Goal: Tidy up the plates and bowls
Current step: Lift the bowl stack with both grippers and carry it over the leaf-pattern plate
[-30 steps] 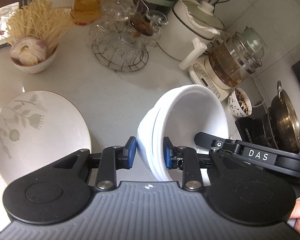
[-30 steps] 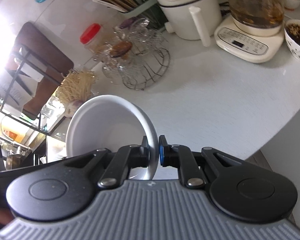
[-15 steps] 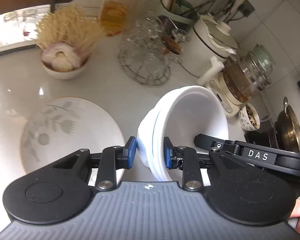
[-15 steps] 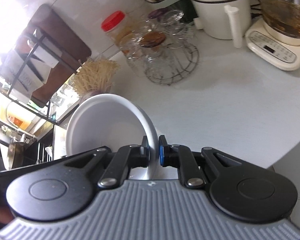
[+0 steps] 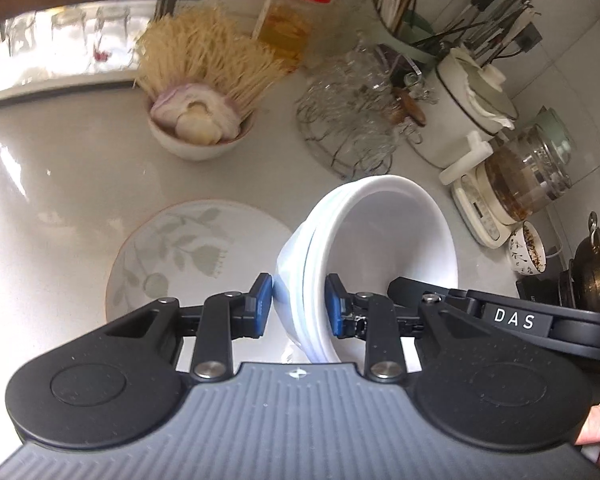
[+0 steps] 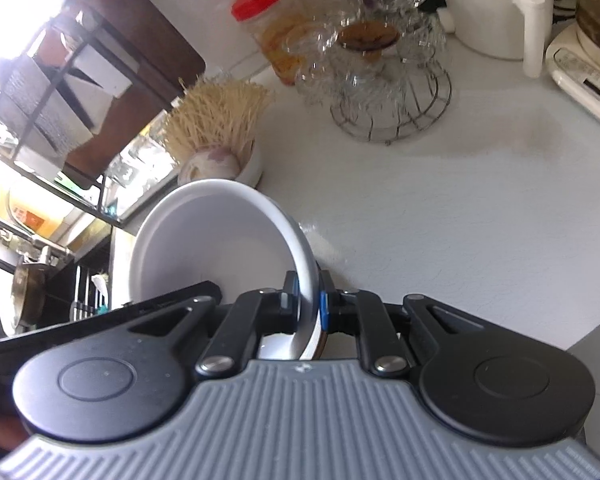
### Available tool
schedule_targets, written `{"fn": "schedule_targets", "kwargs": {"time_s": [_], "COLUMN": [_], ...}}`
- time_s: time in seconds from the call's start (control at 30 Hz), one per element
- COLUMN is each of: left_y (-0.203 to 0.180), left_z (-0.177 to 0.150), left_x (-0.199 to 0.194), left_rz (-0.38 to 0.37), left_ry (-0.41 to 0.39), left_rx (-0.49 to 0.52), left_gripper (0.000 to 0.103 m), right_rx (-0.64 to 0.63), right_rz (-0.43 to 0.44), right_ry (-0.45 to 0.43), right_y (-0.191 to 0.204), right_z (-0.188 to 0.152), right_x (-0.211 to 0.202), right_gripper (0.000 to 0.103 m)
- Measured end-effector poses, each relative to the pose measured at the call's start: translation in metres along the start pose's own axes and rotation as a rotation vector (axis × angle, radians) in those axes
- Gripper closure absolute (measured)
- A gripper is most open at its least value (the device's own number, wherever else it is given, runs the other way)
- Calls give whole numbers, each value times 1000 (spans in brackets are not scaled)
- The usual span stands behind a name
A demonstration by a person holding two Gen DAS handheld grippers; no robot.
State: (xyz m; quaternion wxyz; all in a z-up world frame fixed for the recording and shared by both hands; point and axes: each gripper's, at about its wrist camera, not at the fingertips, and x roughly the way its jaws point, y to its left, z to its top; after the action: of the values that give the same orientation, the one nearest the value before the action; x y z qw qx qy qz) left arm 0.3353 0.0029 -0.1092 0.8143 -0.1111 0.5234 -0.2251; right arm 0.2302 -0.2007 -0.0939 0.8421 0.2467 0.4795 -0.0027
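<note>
A stack of nested white bowls [image 5: 380,240] hangs tilted on its side above the white counter. My left gripper [image 5: 300,308] is shut on the stack's wall, one blue pad outside and one inside. My right gripper [image 5: 404,286] reaches in from the right and grips the opposite rim. In the right wrist view the right gripper [image 6: 310,304] is shut on the thin rim of the bowl stack [image 6: 220,240], and the left gripper [image 6: 204,294] comes in from the lower left. A round floral plate [image 5: 188,256] lies flat on the counter just left of the bowls.
Behind stand a bowl of garlic and dry noodles [image 5: 200,120], a red-lidded jar [image 5: 296,12], a wire rack of glass cups [image 5: 352,120], a white pot [image 5: 468,108] and a glass tea maker [image 5: 528,176]. The counter's edge [image 6: 580,340] runs at the right.
Both grippers have carried the bowl stack leftward along the counter. The floral plate now sits closer to the bowls, and the tea maker has slid toward the right edge.
</note>
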Motion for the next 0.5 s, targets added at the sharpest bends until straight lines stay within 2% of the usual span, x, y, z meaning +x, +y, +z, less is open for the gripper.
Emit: {"fn": "schedule_targets", "kwargs": {"time_s": [0.23,0.5], "left_y": [28,59], "left_z": [-3,2], "left_x": [9,19], "left_rz": [-7,18], "left_ry": [37,60], "left_rx": [-22,-39], "left_gripper": [69,69], "right_rx": [8,-12], "right_rz": [-26,-50], "right_ry": [50,92], "right_y": [13,35], "right_z": [-6,-9], "right_x": [20,51], "right_gripper": [90,89]}}
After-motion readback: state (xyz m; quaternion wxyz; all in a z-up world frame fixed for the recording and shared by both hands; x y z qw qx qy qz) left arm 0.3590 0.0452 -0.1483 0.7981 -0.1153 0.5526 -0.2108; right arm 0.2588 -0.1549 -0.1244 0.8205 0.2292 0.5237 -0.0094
